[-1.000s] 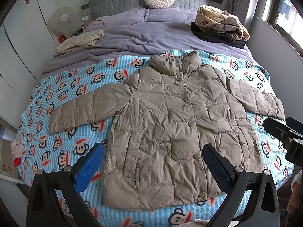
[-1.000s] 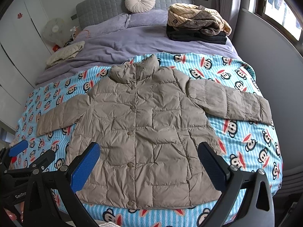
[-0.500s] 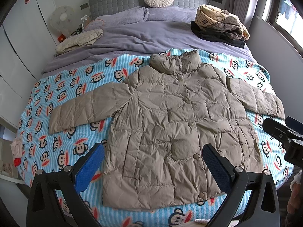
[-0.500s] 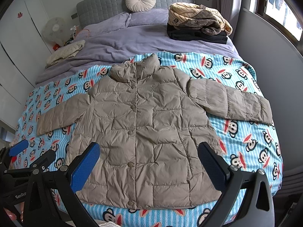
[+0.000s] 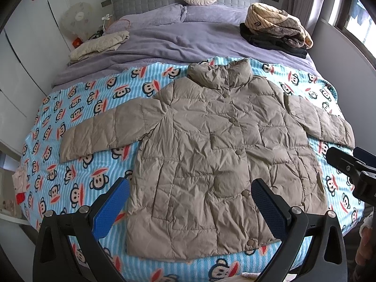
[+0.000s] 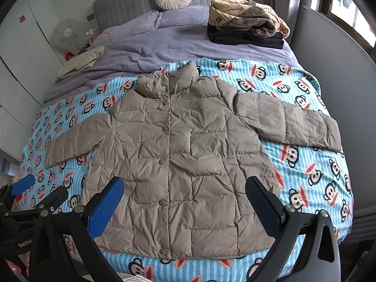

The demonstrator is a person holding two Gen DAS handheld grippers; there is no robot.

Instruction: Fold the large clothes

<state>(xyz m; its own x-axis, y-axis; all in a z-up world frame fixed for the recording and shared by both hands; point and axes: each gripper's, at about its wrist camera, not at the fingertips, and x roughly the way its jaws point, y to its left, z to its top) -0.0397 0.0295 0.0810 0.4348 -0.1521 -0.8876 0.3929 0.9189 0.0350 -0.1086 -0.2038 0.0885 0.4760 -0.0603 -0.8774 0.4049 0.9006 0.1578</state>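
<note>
Quilted taupe puffer jacket point(image 5: 211, 155) flat, sleeves spread, on monkey-print blanket point(image 5: 77, 117); left gripper point(image 5: 190, 204), right gripper point(image 6: 185, 202) wide, empty.

You can read only one bit of lettering: white letters starting "GenRob" on the black frame of your left hand-held gripper point(image 6: 35, 189), low at the left of the right wrist view. The rest is cut off. A dark patch on the striped garment point(image 6: 217, 18) is illegible.
</note>
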